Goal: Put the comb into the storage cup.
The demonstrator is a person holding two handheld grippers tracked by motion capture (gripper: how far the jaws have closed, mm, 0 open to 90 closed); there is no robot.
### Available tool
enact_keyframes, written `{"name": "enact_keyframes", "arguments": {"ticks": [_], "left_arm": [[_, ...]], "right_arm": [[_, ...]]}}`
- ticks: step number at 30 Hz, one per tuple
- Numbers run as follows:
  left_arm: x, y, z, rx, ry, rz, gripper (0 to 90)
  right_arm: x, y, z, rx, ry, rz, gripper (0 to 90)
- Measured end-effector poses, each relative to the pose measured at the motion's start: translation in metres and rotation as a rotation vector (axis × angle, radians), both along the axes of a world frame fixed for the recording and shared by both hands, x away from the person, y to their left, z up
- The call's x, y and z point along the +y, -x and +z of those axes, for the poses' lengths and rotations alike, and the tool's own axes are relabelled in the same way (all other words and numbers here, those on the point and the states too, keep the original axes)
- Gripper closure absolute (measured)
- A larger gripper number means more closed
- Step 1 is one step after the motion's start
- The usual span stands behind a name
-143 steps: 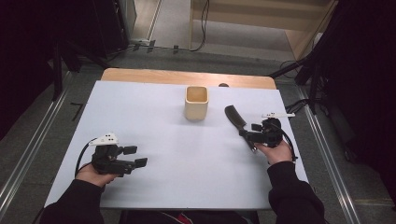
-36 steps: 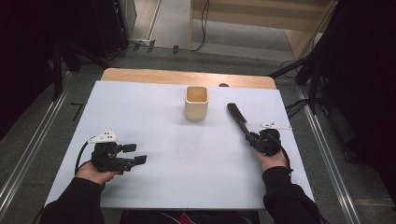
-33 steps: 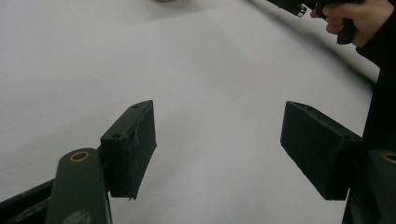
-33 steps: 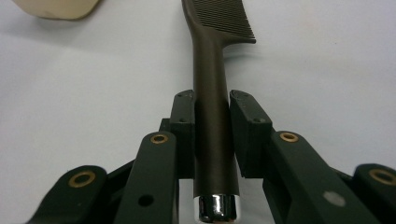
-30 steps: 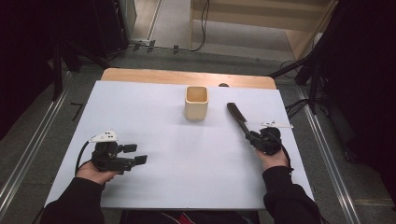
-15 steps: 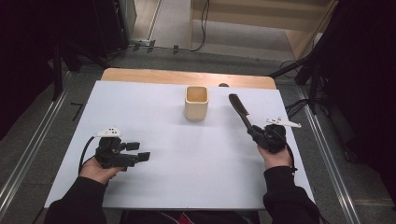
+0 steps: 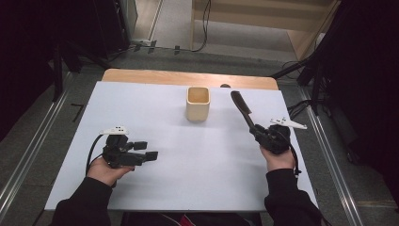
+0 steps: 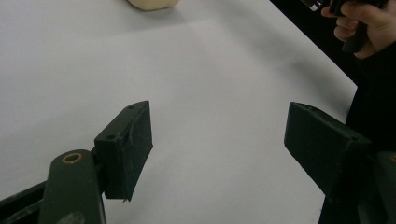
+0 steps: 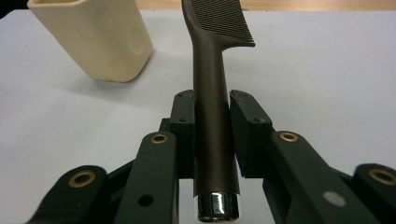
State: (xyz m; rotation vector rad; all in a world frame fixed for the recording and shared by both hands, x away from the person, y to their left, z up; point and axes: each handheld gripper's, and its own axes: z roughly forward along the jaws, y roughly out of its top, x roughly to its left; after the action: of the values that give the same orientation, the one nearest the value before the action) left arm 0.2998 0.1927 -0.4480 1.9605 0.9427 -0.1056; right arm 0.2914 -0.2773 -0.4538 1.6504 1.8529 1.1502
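A dark comb [image 7: 242, 109] with a chrome-capped handle sticks out forward from my right gripper [image 7: 256, 132], which is shut on its handle at the right of the table. In the right gripper view the comb [image 9: 212, 93] runs straight up between the jaws of the right gripper [image 9: 212, 107], teeth facing right. A cream square cup [image 7: 197, 103] stands upright at the table's far middle, left of the comb's head; the cup [image 9: 93, 39] appears at upper left. My left gripper [image 7: 147, 150] rests low at the near left, open and holding nothing [image 8: 219, 140].
The white tabletop [image 7: 141, 108] ends in a wooden strip [image 7: 188, 77] at the far edge. Metal rails run along both sides of the table. In the left gripper view the other hand [image 8: 369, 23] shows at upper right, beyond the table's edge.
My right gripper has raised the comb, its head now farther forward and higher beside the cup. The left gripper has shifted slightly forward and right, still open.
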Motion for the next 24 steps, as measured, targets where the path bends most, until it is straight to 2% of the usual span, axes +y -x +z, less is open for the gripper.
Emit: {"name": "enact_keyframes", "arguments": {"ticks": [4, 6, 10, 12, 14, 17, 19, 22, 24], "left_arm": [[-0.011, -0.003, 0.004, -0.001, -0.019, -0.026, 24.4], [-0.016, -0.005, 0.006, 0.019, -0.027, -0.035, 24.7], [-0.026, -0.009, 0.009, 0.025, -0.019, -0.044, 24.6], [-0.03, -0.01, 0.01, 0.016, -0.025, -0.051, 24.6], [-0.034, -0.013, 0.012, 0.0, -0.04, -0.064, 24.7], [-0.04, -0.017, 0.015, -0.008, -0.036, -0.063, 24.7], [-0.044, -0.019, 0.018, -0.011, -0.031, -0.065, 24.7], [-0.048, -0.021, 0.022, -0.021, -0.037, -0.069, 24.7], [-0.051, -0.023, 0.024, -0.023, -0.034, -0.066, 24.7]], "right_arm": [[0.008, 0.004, 0.004, -0.015, 0.013, 0.008, 70.5], [0.012, 0.005, 0.004, -0.017, 0.004, 0.007, 70.5], [0.022, 0.009, 0.005, -0.029, 0.004, 0.004, 70.5], [0.027, 0.011, 0.003, -0.036, 0.001, -0.004, 70.5], [0.034, 0.015, 0.0, -0.047, 0.02, -0.018, 70.5], [0.045, 0.019, -0.005, -0.055, 0.04, -0.019, 70.5], [0.047, 0.023, -0.007, -0.058, 0.024, -0.029, 70.5], [0.048, 0.028, -0.009, -0.069, 0.042, -0.038, 70.5], [0.048, 0.029, -0.008, -0.075, 0.025, -0.042, 70.5]]}}
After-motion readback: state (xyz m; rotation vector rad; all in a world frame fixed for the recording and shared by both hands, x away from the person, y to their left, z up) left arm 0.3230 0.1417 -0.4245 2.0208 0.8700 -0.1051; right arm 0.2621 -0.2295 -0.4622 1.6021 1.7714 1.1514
